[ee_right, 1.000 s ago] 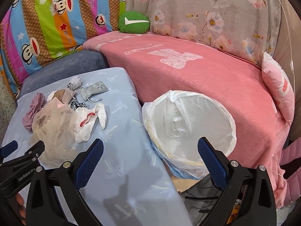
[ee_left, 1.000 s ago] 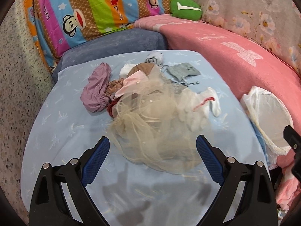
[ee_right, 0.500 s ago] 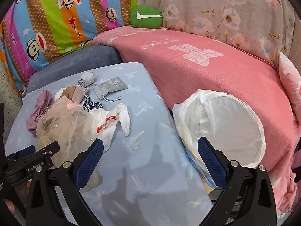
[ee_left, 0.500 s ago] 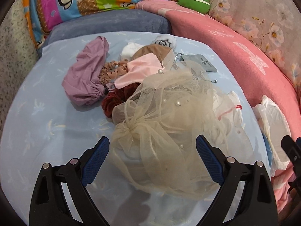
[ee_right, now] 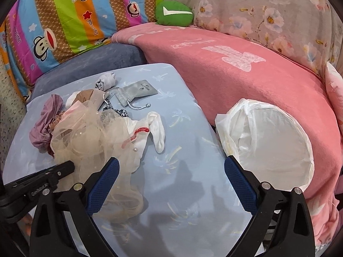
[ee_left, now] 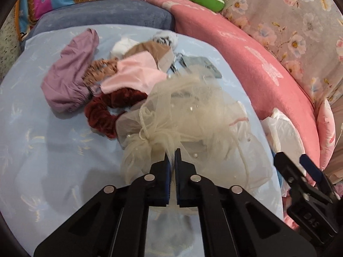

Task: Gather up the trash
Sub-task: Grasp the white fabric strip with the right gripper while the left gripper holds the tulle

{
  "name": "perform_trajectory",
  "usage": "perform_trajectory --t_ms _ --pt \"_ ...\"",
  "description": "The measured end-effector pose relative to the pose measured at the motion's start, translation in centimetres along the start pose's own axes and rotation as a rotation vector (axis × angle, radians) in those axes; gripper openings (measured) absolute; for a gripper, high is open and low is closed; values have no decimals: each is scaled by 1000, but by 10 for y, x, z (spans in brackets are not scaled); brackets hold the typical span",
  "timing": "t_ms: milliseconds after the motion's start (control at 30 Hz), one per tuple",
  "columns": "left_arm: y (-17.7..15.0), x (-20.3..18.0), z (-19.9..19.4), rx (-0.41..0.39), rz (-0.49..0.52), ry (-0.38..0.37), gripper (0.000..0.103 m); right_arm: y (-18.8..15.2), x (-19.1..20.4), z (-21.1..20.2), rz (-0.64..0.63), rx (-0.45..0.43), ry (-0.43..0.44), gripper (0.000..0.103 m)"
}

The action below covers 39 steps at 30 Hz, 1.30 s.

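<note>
- We see the left gripper (ee_left: 173,160) with its jaws pinched together on the near edge of a cream tulle bundle (ee_left: 188,120), a thin fold of netting caught between the blue pads.
- The tulle bundle lies on the light blue table (ee_left: 42,150), near its right side, draped partly over a white cloth (ee_right: 157,128) that has a red trim.
- Just behind the tulle sits the rest of the pile: a dark red scrunchie (ee_left: 103,113), a pink cloth (ee_left: 137,75), a purple cloth (ee_left: 68,79) and a brown piece (ee_left: 150,50), all touching or overlapping.
- A grey drawstring pouch (ee_right: 137,91) lies further back on the table, apart from the white cloth.
- Our right gripper (ee_right: 171,184) hovers over the bare front of the table with its jaws wide apart and nothing between them.
- The bin with a white bag (ee_right: 268,141) stands just beside the table's right edge, against the pink blanket (ee_right: 235,75); we cannot tell whether the bag holds anything.
- A green cushion (ee_right: 173,15) rests at the back, where the striped cartoon cover (ee_right: 64,21) meets the floral fabric.
</note>
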<state>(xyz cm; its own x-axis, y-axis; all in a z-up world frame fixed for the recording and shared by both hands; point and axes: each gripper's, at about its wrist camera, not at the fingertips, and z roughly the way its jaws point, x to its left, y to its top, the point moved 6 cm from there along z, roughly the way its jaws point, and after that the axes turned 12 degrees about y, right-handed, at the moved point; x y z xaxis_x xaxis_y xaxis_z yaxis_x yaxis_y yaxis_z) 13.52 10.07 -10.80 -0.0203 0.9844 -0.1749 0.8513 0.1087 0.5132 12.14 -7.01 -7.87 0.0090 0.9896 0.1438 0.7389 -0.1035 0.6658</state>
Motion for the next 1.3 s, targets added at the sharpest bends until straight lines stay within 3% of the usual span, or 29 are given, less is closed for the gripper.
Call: perform_trajectory --t_ms 367,733,967,1133,1300 --pt "23 43 -33 -113 -29 110 3 -2 18 0 -20 9 34 87" --pt "78 94 -102 -330 -114 195 2 7 49 10 -46 25 110 83" --pt "72 119 -85 -299 -133 275 3 6 82 31 -84 64 168 80" --pt "56 122 -65 -245 -132 267 3 2 104 52 -91 109 212 74" --pt "50 116 -57 -219 -113 253 3 -3 121 71 -103 153 243 61"
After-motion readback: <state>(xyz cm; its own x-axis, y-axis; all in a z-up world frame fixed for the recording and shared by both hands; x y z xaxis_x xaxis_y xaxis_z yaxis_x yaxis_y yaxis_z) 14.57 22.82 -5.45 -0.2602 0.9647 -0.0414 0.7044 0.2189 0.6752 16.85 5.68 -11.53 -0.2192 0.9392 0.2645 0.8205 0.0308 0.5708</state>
